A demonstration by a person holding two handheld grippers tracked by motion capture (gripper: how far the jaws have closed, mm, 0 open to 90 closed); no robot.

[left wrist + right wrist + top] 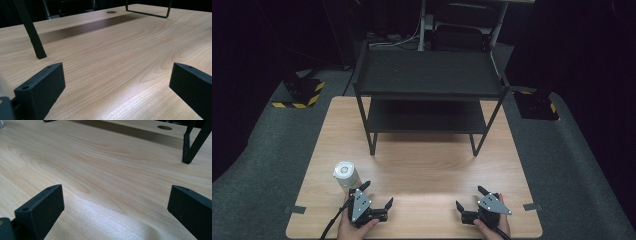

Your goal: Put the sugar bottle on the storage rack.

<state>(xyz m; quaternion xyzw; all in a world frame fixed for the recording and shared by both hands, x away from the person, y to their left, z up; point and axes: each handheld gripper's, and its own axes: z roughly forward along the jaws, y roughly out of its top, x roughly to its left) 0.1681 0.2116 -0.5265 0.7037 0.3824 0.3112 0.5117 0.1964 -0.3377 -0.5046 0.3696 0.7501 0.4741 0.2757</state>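
A white cylinder (345,174) stands upright on the wooden table (427,170) near its front left. Just in front of it and to its right, my left gripper (377,194) rests low over the table, held by a hand, jaws spread wide with nothing between them. In the left gripper view the gripper (116,85) is open over bare wood. My right gripper (469,196) sits near the front right, also in a hand, open and empty. The right gripper view shows that gripper (115,205) open above the wood grain.
A black two-tier metal rack (427,75) stands at the back half of the table; its legs (35,37) (190,147) rise ahead of each gripper. A round hole (111,12) is in the tabletop. Yellow-and-black striped blocks (299,92) (537,105) lie on the grey floor.
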